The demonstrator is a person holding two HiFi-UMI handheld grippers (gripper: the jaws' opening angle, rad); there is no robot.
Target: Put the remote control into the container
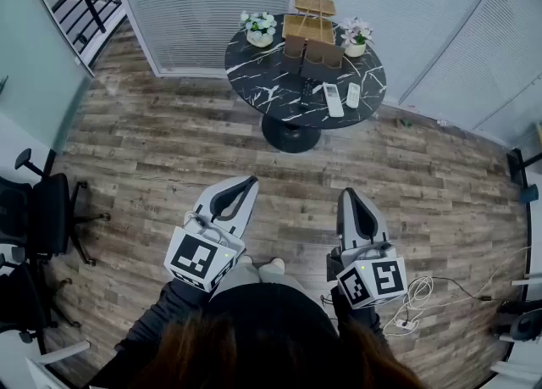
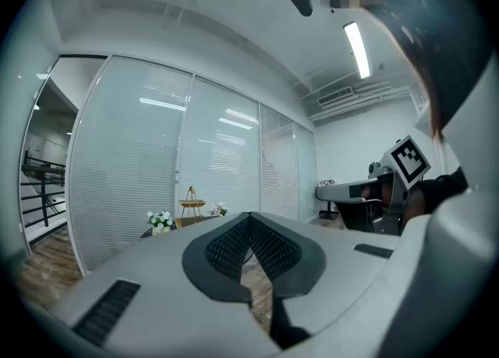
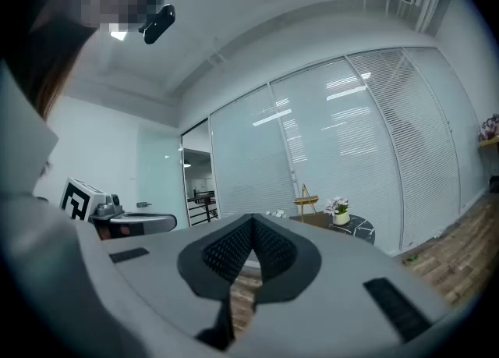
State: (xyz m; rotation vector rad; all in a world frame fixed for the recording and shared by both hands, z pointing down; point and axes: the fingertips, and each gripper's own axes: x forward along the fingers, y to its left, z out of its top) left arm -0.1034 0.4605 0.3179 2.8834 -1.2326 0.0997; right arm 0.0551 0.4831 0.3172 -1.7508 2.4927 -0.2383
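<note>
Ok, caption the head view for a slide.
Left tool and right tool, both shut and empty, face a round table bearing three remotes, a container and flowers.

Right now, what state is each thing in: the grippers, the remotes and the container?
Left gripper: jaws together, empty, well short of the table.
Right gripper: jaws together, empty, well short of the table.
Black remote: flat on the table, outside the container.
White remotes: flat beside it, untouched.
Container: upright behind the remotes; inside too small to read.
</note>
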